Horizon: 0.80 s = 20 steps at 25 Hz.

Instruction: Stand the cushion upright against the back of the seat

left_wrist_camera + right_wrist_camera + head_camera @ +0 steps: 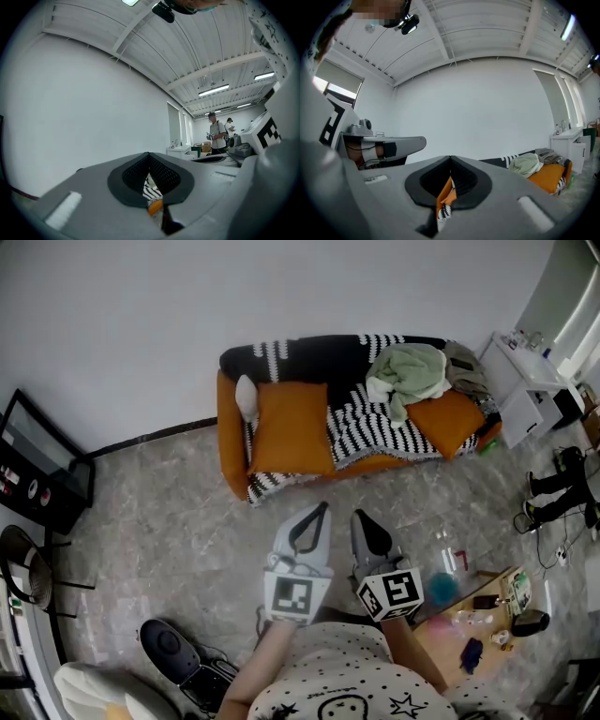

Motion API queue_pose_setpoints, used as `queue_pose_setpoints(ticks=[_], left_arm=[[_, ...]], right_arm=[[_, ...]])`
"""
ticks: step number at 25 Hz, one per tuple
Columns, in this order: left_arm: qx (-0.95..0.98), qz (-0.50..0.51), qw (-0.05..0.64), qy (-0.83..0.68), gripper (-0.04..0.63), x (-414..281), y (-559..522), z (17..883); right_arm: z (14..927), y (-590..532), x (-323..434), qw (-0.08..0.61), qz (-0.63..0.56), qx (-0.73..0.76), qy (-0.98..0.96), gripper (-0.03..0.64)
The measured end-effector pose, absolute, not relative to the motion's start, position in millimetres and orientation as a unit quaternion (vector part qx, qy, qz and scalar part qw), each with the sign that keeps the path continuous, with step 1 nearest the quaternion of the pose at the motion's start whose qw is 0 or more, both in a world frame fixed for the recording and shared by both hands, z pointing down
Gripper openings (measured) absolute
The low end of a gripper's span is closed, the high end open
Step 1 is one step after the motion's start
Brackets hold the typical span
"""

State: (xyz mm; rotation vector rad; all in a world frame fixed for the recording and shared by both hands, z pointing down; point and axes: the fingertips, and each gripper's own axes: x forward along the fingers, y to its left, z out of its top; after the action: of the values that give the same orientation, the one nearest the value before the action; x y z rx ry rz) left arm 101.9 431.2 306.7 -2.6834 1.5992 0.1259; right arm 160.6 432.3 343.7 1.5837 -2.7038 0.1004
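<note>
An orange sofa [232, 442] under a black-and-white striped throw stands against the far wall. A large orange cushion [291, 427] lies flat on the left part of its seat. A second orange cushion [448, 418] rests at the right end, beside a pale green garment [408, 371]. Both grippers hang level over the floor, well short of the sofa. My left gripper [322, 509] [149, 161] has its jaws together with nothing in them. My right gripper [360, 517] [450, 164] is shut and empty too. The right gripper view shows the garment [525, 164] and the right cushion [548, 176].
A low wooden table [441, 634] with bottles and small items stands at the lower right. A white desk [525, 381] is beyond the sofa's right end. A black cabinet [37, 474] and a chair [28, 568] line the left side. People [216, 133] stand far off.
</note>
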Motion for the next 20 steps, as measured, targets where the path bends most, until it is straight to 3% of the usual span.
queue_pose_setpoints(ticks=[6,15,20], left_arm=[[-0.86,0.068,0.062,0.502,-0.009,106,423,289],[-0.869,0.051,0.132,0.474,-0.009,92,393,259],[-0.874,0.052,0.125,0.467,-0.009,69,364,253]], right_arm=[[318,425,151,-0.036,-0.014,0.477,-0.878,-0.002],[324,385,139,-0.016,0.007,0.497,-0.868,0.026],[323,357,121,-0.006,0.017,0.508,-0.861,0.025]])
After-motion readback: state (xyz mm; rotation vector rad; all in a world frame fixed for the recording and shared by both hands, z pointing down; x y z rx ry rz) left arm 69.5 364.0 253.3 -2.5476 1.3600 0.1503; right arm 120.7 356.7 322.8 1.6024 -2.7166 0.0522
